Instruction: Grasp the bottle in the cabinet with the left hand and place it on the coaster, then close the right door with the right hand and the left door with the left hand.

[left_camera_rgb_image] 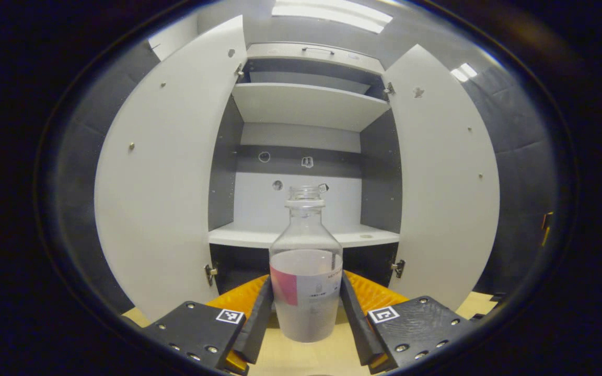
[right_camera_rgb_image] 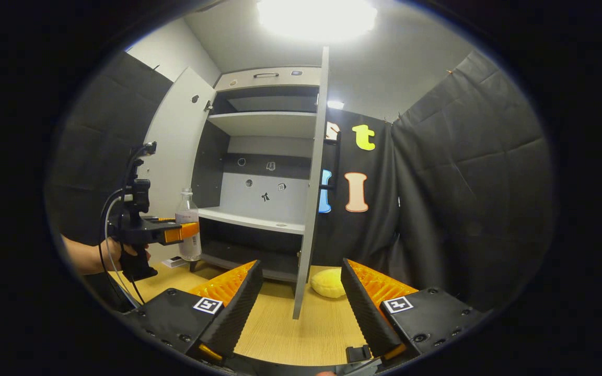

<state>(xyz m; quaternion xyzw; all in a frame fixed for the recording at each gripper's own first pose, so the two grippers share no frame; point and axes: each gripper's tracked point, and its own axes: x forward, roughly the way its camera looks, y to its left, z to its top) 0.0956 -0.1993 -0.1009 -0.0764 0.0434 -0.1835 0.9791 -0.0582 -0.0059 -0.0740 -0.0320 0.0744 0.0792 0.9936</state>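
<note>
Between the left gripper (left_camera_rgb_image: 305, 308) fingers, the clear bottle (left_camera_rgb_image: 306, 271) is clamped upright (for carrying); right gripper (right_camera_rgb_image: 301, 303) fingers are held apart.

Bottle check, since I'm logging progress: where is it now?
In the left gripper view the bottle sits between the left gripper fingers, above the table, before the open cabinet.

Both views face the open cabinet (left_camera_rgb_image: 306, 156), left nearer

Recording booth: black cloth walls (right_camera_rgb_image: 468, 172) around open cabinet (right_camera_rgb_image: 264, 156).
</note>
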